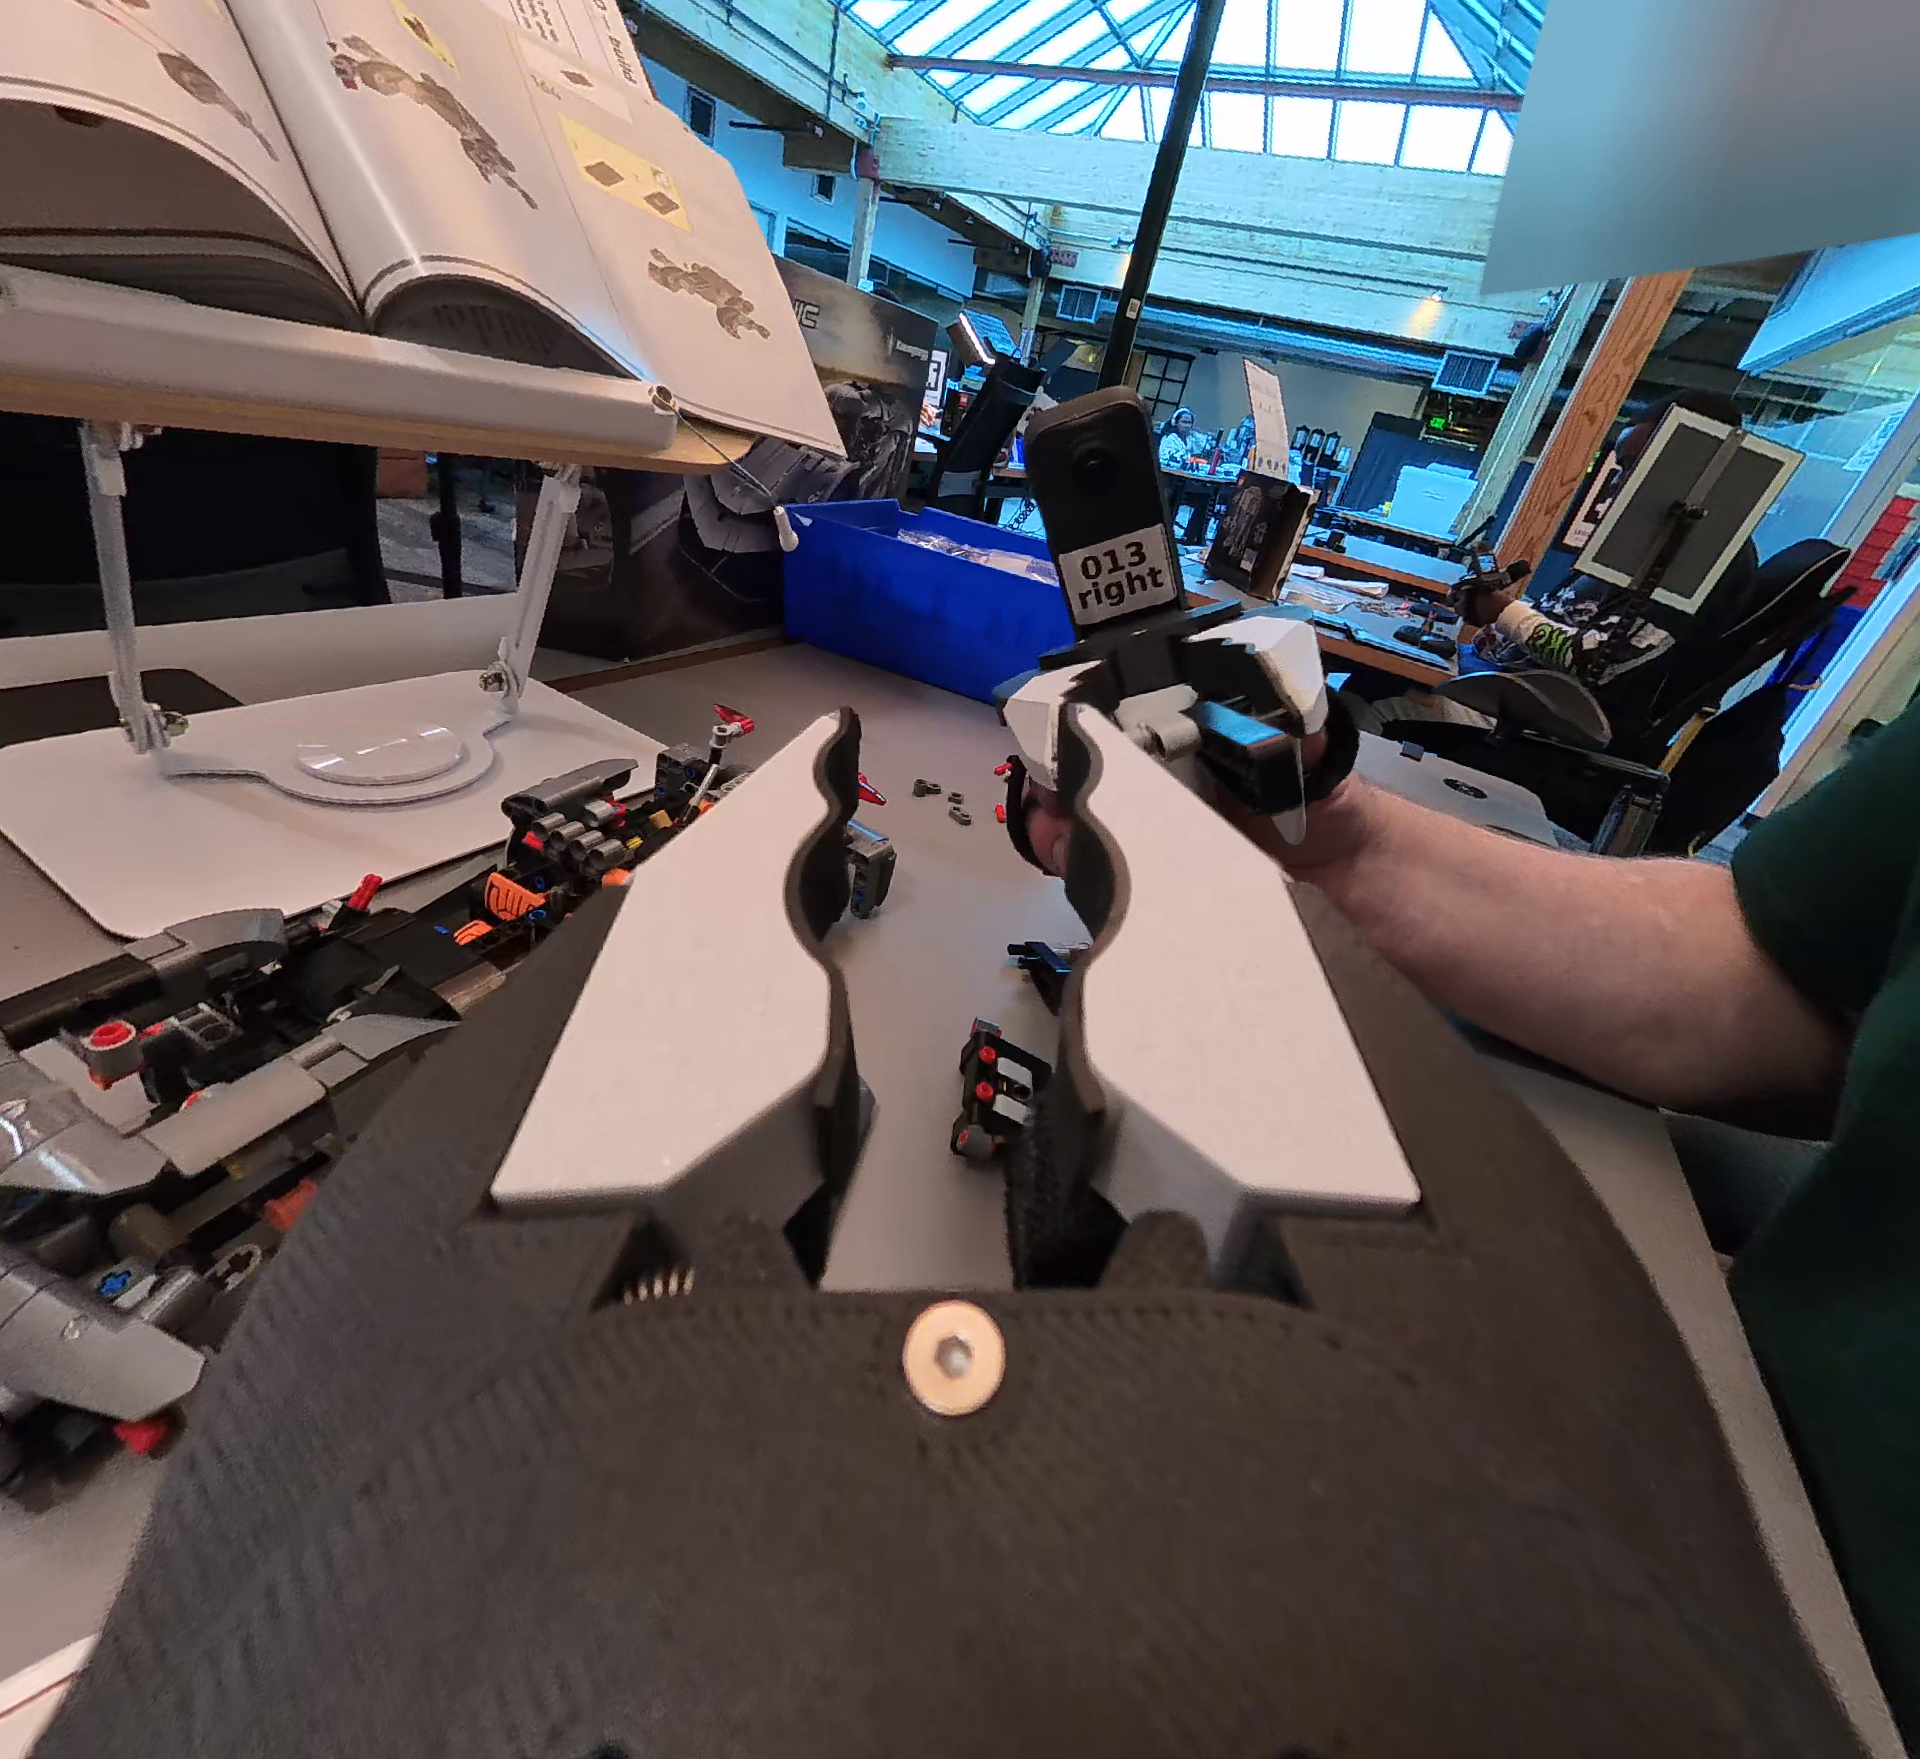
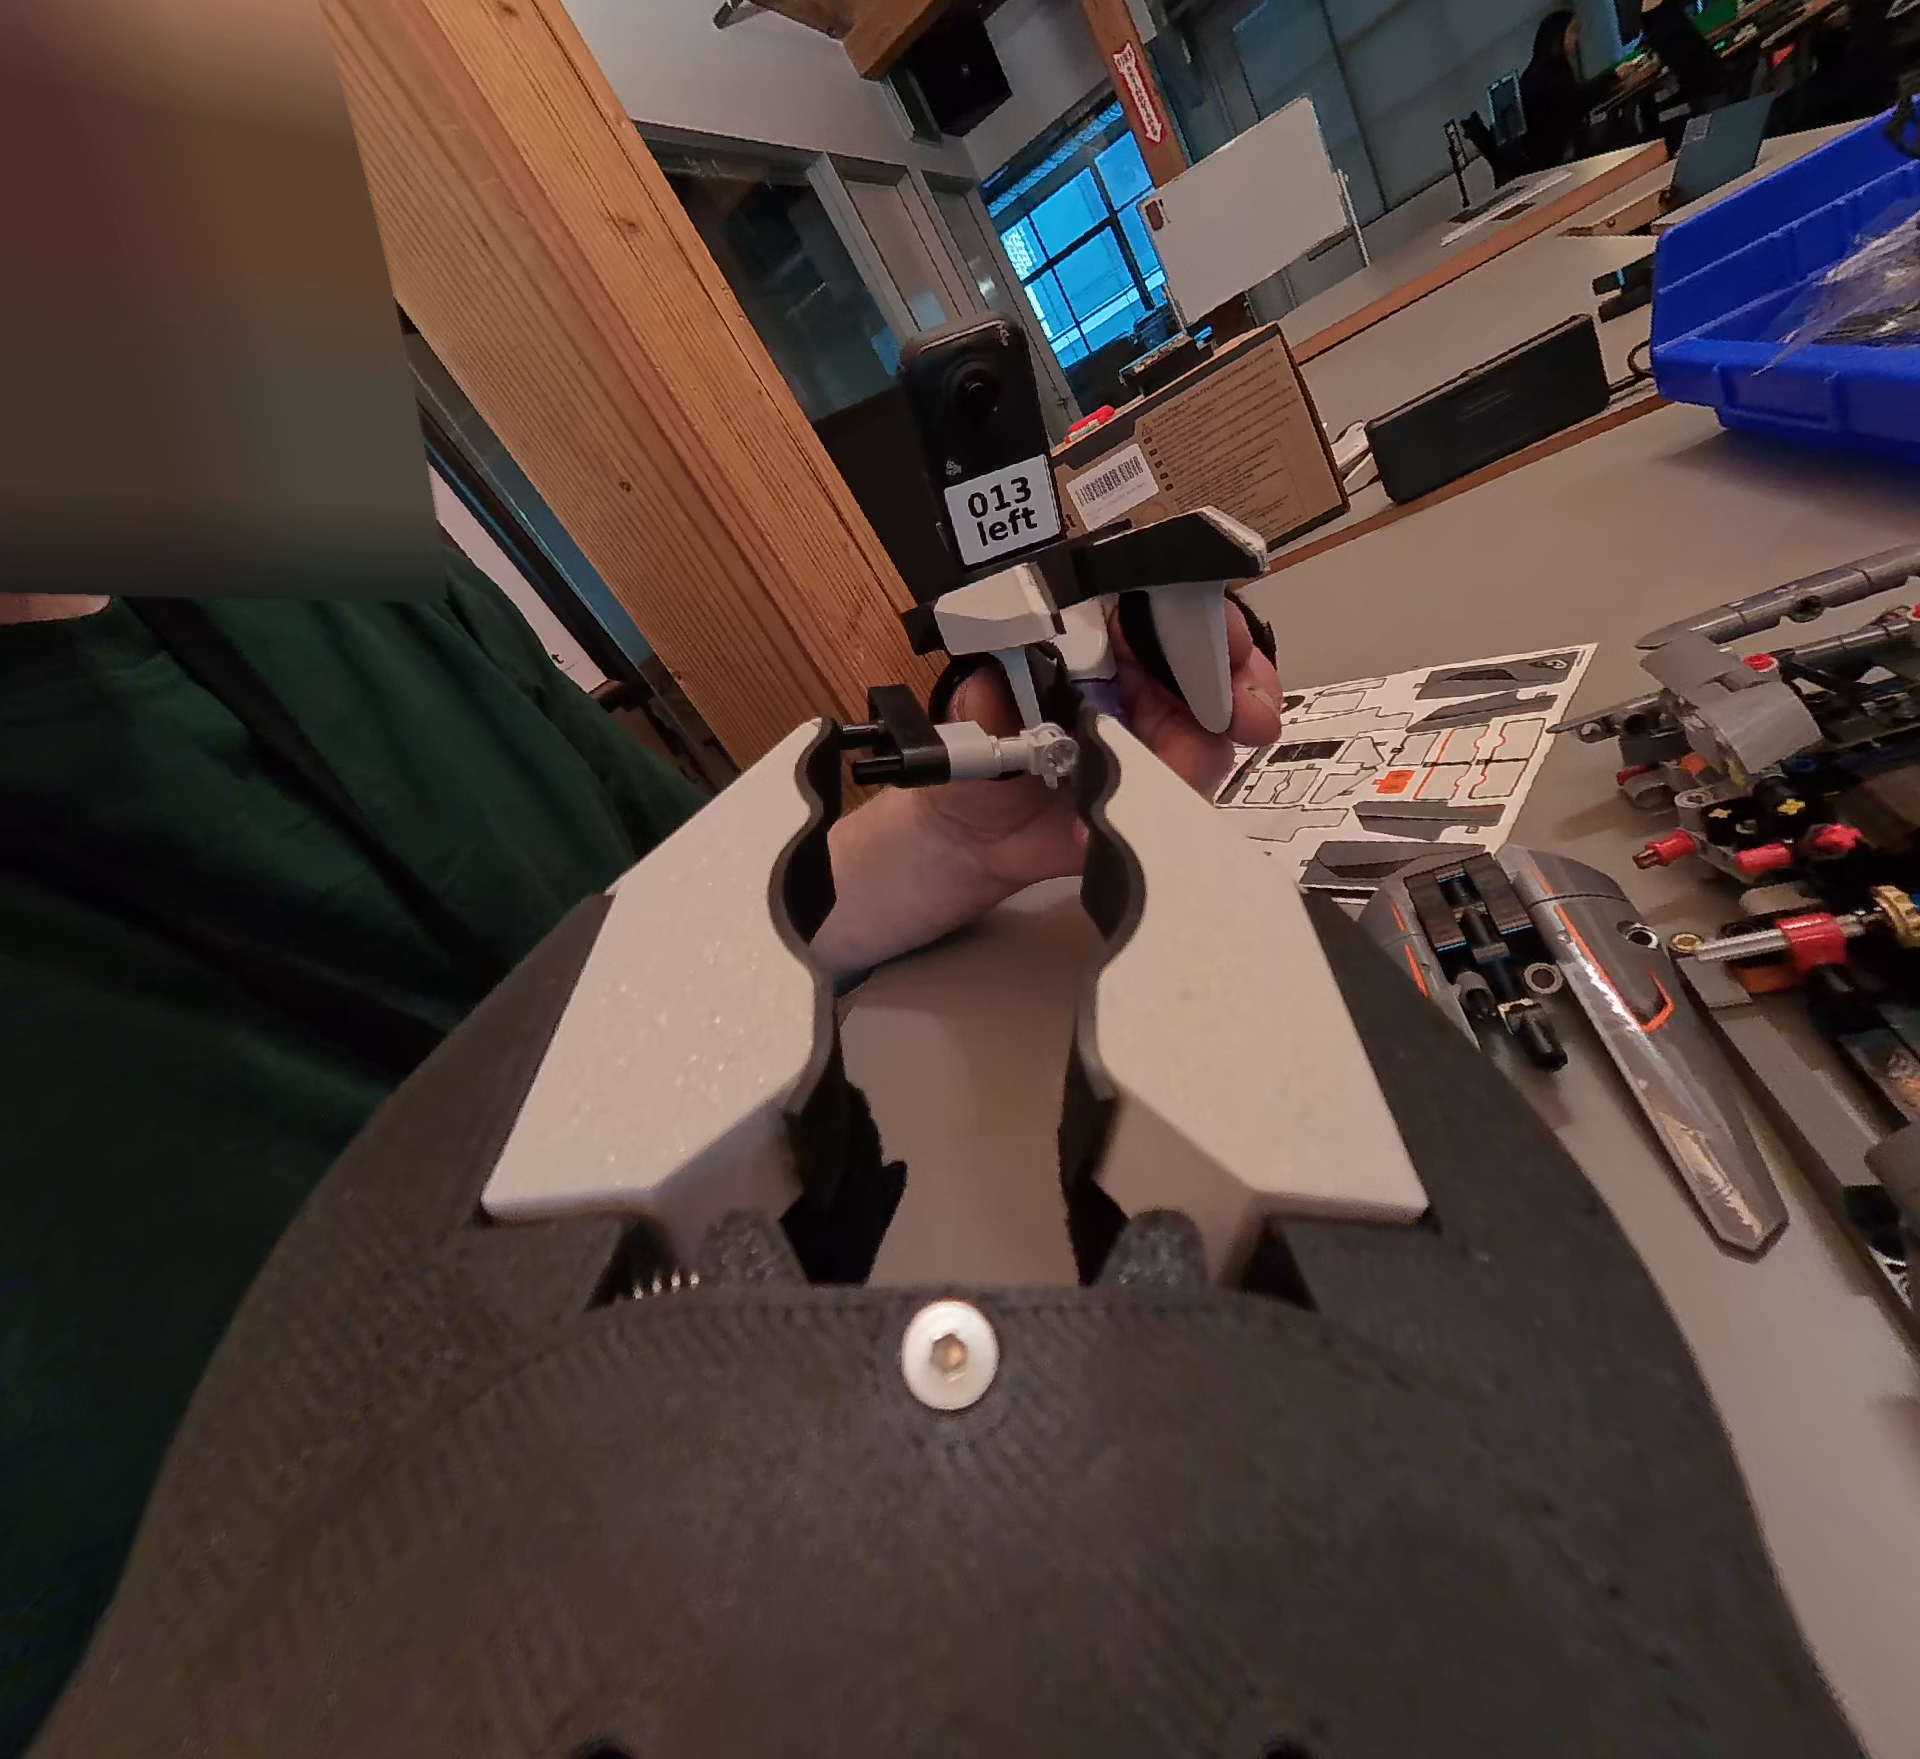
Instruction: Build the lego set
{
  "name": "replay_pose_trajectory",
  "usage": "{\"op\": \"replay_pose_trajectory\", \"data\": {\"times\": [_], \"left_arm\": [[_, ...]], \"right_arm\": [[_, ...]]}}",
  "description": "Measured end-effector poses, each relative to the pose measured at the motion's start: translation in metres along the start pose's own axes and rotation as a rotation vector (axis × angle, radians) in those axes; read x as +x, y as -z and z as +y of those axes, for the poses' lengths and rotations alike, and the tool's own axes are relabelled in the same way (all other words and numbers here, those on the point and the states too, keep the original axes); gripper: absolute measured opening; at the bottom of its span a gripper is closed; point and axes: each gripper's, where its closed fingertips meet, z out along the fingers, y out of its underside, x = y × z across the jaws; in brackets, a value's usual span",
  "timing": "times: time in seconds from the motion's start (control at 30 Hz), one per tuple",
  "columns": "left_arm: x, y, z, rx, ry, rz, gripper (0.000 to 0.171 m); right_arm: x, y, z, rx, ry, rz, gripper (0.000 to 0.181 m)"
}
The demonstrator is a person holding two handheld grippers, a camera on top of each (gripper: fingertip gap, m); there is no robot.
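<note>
My right gripper (image 2: 956,743) is shut on a small black and light grey lego piece (image 2: 961,753), held crosswise between its fingertips above the table. In the left wrist view the right gripper (image 1: 1174,722) is raised just beyond my left fingertips with the piece (image 1: 1231,748) in it. My left gripper (image 1: 964,743) is open and empty, facing the right one. The left gripper (image 2: 1101,660) also shows in the right wrist view, close behind the held piece. The partly built black and grey lego vehicle (image 1: 312,982) lies on the table to the left, and also shows in the right wrist view (image 2: 1766,774).
Loose lego pieces (image 1: 992,1096) lie on the grey table (image 1: 935,982) under my left gripper. An open instruction book (image 1: 416,99) sits on a white stand at the left. A blue bin (image 1: 914,587) stands behind. A sticker sheet (image 2: 1434,743) and a cardboard box (image 2: 1226,452) show in the right wrist view.
</note>
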Motion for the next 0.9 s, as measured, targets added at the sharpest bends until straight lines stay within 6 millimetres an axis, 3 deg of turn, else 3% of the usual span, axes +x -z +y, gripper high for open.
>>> {"op": "replay_pose_trajectory", "data": {"times": [0.4,0.5,0.77,0.9], "left_arm": [[0.001,-0.002,0.005,-0.017,0.0,0.006,0.036],[0.001,-0.001,0.005,-0.02,-0.008,0.0,0.036],[0.003,-0.003,0.009,-0.057,-0.083,-0.027,0.036],[0.004,-0.007,0.017,-0.099,-0.123,-0.035,0.036]], "right_arm": [[0.002,0.0,0.0,0.002,-0.002,0.01,0.044],[-0.002,0.004,-0.008,0.041,-0.011,-0.009,0.044],[0.002,0.058,-0.058,0.252,0.045,0.096,0.044],[0.005,0.081,-0.071,0.323,0.047,0.13,0.043]]}}
